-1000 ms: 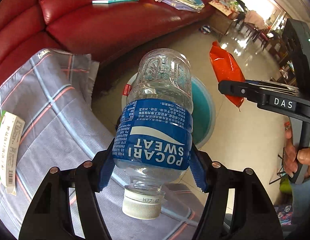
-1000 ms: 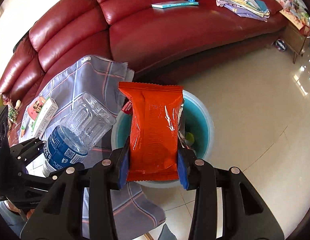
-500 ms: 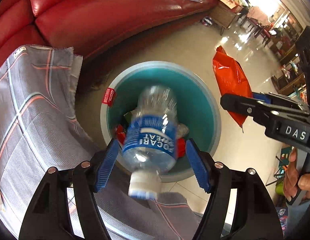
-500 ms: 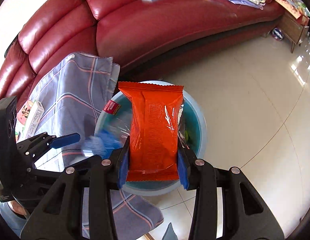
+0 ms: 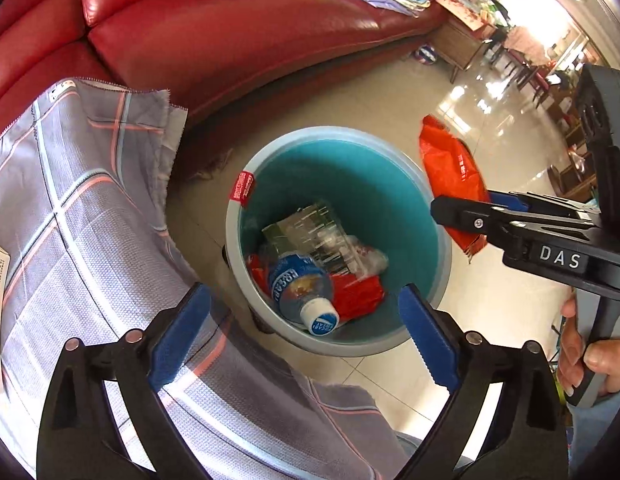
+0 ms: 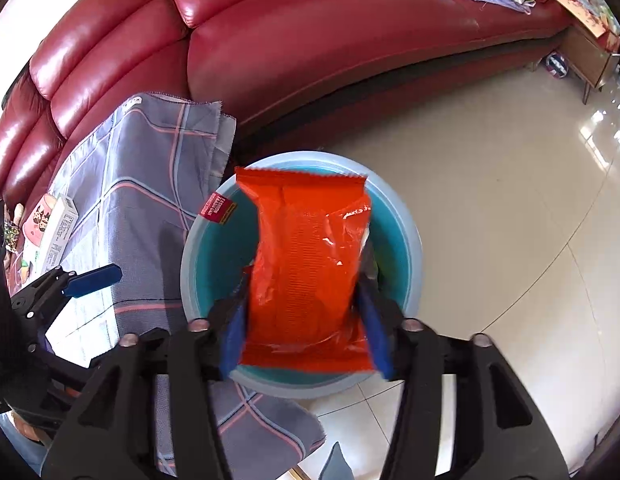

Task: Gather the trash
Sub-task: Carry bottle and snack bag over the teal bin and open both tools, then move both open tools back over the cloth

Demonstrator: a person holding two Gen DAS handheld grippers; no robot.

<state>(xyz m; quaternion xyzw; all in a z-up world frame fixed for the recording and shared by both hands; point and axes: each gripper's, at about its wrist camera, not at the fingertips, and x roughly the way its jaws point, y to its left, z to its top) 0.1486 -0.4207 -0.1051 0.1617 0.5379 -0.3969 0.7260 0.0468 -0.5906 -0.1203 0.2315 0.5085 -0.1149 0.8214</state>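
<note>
A teal bin (image 5: 438,236) stands on the floor beside the cloth-covered table. A Pocari Sweat bottle (image 5: 299,292) lies inside it on other wrappers. My left gripper (image 5: 303,332) is open and empty above the bin's near rim. My right gripper (image 6: 305,328) is shut on an orange snack packet (image 6: 305,256) and holds it over the bin (image 6: 410,240). The packet (image 5: 450,172) also shows in the left wrist view, at the bin's right rim. The left gripper's blue finger (image 6: 93,278) shows at the left of the right wrist view.
A grey checked cloth (image 5: 69,220) covers the table left of the bin, with a white carton (image 6: 53,228) on it. A red leather sofa (image 5: 229,40) stands behind, with a book and folded clothes on it. Tiled floor (image 6: 490,220) lies to the right.
My left gripper opened and the bottle dropped into the bin, where it now lies. My right gripper moved the orange packet further over the bin.
</note>
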